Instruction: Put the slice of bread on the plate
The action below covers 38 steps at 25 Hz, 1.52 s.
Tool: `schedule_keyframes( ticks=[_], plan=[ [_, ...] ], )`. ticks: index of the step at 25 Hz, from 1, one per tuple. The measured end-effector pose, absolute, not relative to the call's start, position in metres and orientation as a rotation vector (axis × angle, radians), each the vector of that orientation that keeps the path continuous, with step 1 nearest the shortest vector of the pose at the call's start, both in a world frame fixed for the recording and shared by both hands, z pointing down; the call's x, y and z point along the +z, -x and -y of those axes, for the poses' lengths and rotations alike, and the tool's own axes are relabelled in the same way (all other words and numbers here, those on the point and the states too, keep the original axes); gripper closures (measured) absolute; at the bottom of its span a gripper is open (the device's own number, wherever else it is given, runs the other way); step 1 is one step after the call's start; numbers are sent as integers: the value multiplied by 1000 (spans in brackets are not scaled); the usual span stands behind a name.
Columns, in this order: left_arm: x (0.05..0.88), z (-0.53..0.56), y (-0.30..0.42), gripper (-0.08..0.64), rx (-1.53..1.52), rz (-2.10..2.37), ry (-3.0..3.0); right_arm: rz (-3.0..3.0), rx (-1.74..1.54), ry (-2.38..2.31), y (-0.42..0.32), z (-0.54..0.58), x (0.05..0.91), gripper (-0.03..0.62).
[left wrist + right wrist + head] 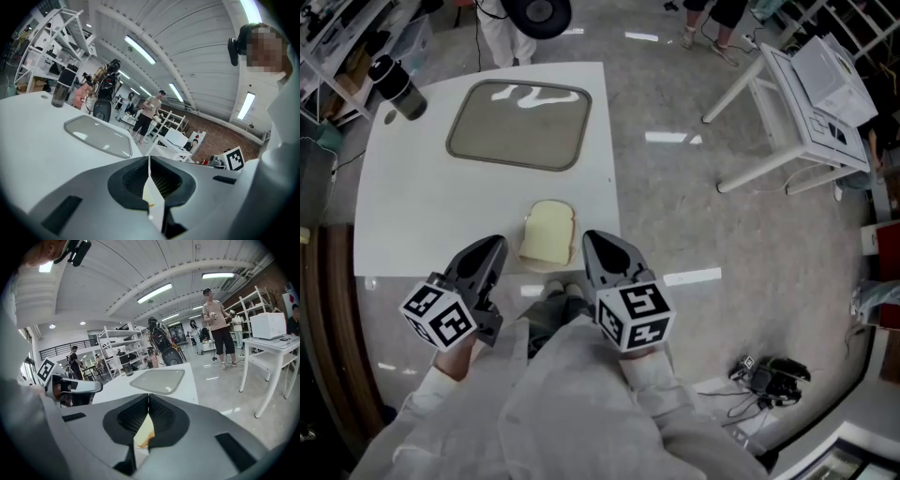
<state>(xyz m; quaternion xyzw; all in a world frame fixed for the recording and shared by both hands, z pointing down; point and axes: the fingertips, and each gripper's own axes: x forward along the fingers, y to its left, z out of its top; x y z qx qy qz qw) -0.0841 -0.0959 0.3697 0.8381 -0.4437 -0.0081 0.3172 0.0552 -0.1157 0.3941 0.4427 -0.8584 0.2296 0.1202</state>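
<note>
Pickup hasn't started: bread (548, 232) sits at the desk's (412, 206) near edge, plate (520, 124) farther back. Left claw (494, 244) and right claw (592, 240) flank it, both pressed together and empty. Next one probably needs to spread and pinch the slice.

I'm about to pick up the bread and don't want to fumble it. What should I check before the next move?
1. Bread slice lies flat on the table, held by neither tongs: ok.
2. Plate is bare, with room for the slice: ok.
3. Left tongs open for a grasp: not ok, jaws shut.
4. Right tongs open for a grasp: not ok, jaws shut.
5. Way from slice to plate free: ok; the dark cup stands off at the table's far left corner.
</note>
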Motion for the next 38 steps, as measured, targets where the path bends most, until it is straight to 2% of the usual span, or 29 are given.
schedule_keyframes(
  ticks=[27,31,34,38],
  plan=[
    [466,119,102,537,261,1111,-2017,2318,917,-1291,-51,113,472,577],
    [480,119,100,488,300,1096,-1986,2301,976,-1292,-51,111,483,574],
    [489,119,98,477,321,1083,-1967,2285,1024,-1309,-51,112,490,530],
    [500,120,99,471,336,1088,-1934,2232,1048,-1326,-54,112,504,519]
  ],
)
